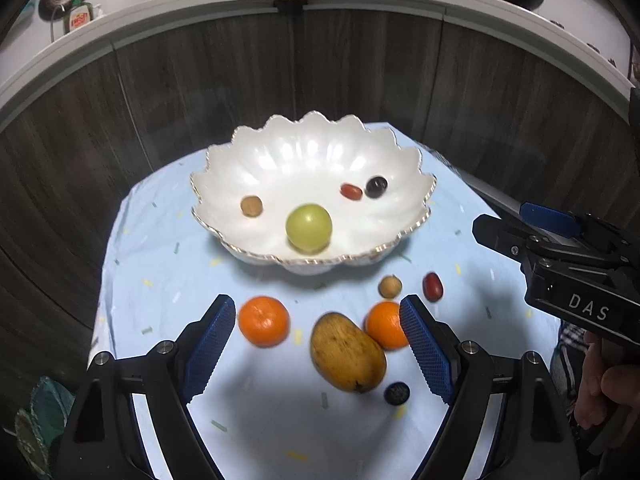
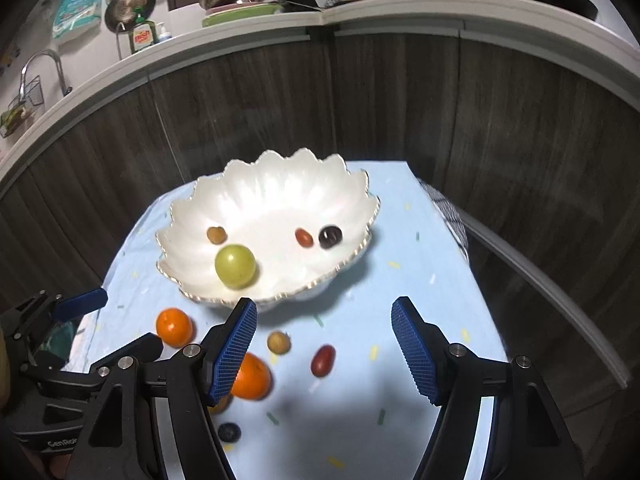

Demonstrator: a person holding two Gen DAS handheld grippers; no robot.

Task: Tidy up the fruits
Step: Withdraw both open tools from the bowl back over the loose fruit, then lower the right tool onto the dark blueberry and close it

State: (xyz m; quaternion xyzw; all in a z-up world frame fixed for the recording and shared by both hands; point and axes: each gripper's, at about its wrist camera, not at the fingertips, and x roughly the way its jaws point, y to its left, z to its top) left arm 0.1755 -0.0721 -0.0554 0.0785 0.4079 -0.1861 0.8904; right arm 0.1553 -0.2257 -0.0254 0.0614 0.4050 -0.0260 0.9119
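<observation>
A white scalloped bowl (image 1: 280, 152) (image 2: 272, 196) holds a green round fruit (image 1: 309, 227) (image 2: 235, 266), a small brown fruit (image 1: 251, 205), a red one (image 1: 351, 191) and a dark one (image 1: 376, 186). On the light blue cloth in front of it lie two oranges (image 1: 263, 321) (image 1: 385, 325), a mango (image 1: 347, 352), a small tan fruit (image 1: 389, 286) (image 2: 278, 342), a red fruit (image 1: 432, 286) (image 2: 323, 360) and a dark berry (image 1: 397, 393) (image 2: 229, 432). My left gripper (image 1: 318, 346) is open above the mango and oranges. My right gripper (image 2: 324, 346) is open above the red fruit, holding nothing.
The small table (image 2: 436, 280) stands against dark wood cabinet fronts (image 1: 360, 72). A white counter (image 2: 400, 8) above carries pans, dishes and bottles. The right gripper's body (image 1: 572, 264) sits at the table's right side, with a hand (image 1: 608, 388) under it.
</observation>
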